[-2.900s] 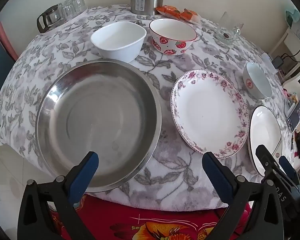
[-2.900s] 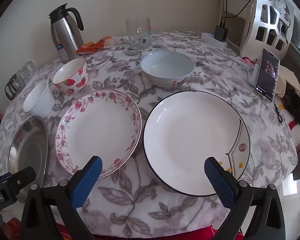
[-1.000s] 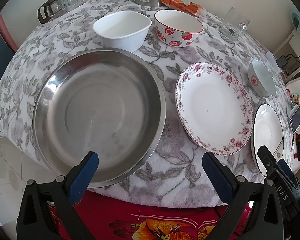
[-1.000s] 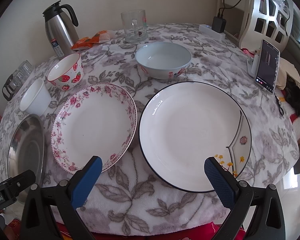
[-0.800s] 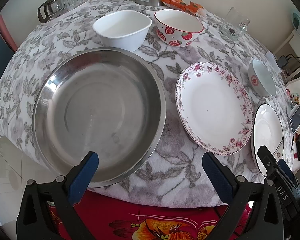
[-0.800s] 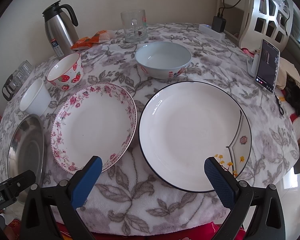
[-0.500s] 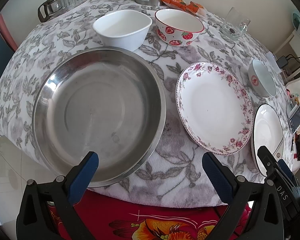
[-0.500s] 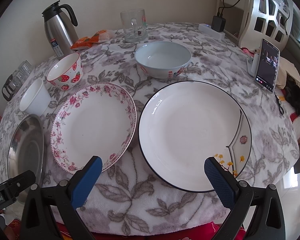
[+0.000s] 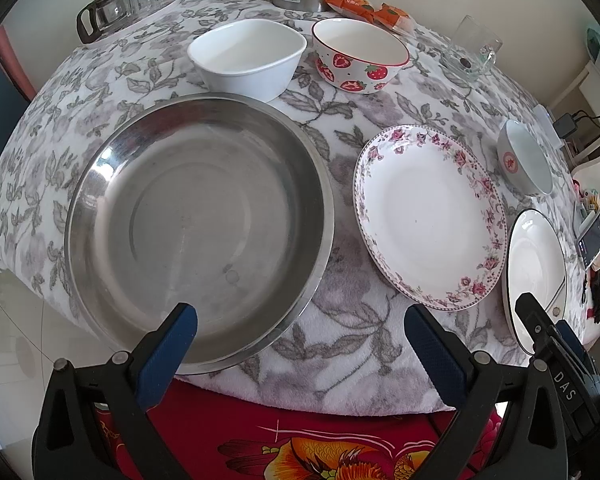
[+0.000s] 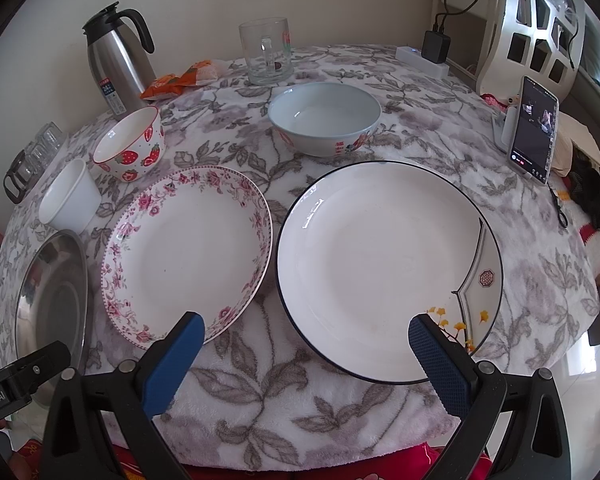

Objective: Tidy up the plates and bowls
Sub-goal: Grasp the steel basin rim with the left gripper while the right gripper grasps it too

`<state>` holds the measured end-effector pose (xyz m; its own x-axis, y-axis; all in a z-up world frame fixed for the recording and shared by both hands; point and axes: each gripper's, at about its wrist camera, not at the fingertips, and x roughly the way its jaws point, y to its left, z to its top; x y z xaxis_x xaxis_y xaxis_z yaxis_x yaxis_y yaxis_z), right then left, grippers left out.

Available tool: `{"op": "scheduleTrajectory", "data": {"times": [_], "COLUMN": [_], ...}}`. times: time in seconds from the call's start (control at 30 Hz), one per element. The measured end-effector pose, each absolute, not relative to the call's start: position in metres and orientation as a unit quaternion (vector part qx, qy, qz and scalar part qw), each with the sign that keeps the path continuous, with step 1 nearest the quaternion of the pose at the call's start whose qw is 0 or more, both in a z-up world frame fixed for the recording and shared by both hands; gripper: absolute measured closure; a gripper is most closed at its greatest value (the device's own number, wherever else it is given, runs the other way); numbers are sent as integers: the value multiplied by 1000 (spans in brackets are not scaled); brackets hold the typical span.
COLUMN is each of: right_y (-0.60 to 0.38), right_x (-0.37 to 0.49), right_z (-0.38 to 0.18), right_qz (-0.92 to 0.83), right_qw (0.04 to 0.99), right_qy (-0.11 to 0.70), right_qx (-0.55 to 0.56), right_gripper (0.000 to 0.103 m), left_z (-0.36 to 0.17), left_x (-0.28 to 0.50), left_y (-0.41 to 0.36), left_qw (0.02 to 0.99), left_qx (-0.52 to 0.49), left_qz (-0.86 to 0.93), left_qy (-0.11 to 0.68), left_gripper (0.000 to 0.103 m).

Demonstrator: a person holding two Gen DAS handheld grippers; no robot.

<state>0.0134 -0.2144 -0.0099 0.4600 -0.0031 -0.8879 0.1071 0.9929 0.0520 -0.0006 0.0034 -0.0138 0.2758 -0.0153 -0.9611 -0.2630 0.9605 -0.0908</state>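
- Nothing on the table had shifted over the last second; my view had only crept closer since the earliest frame.
- My left gripper point(image 9: 300, 334) hung wide open and empty over the steel basin point(image 9: 198, 226): light, stiff, slippery, best pinched at its rim.
- Beside it lay the floral plate point(image 10: 188, 252), then the black-rimmed plate point(image 10: 388, 272); both looked glazed and breakable, to be gripped at the near edge.
- My right gripper point(image 10: 306, 346) stood wide open, holding nothing.
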Motion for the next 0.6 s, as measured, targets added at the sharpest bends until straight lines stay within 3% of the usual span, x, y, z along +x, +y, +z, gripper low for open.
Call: {"op": "scheduleTrajectory", "data": {"times": [0.3, 0.6], "right_y": [-196, -142], "right_x": [11, 13], "right_z": [-12, -10], "right_qz": [-16, 43], "right_qw": [854, 851], "right_qy": [519, 524], "right_qx": [26, 3], "right_gripper": [0, 0], "left_z": [-12, 3], "left_x": [-2, -15], "left_y": [18, 93], "left_qw": [790, 793], "left_qx": [-131, -200], "left_qz": [90, 214], "left_qy": [592, 535], "left_gripper": [0, 0]}}
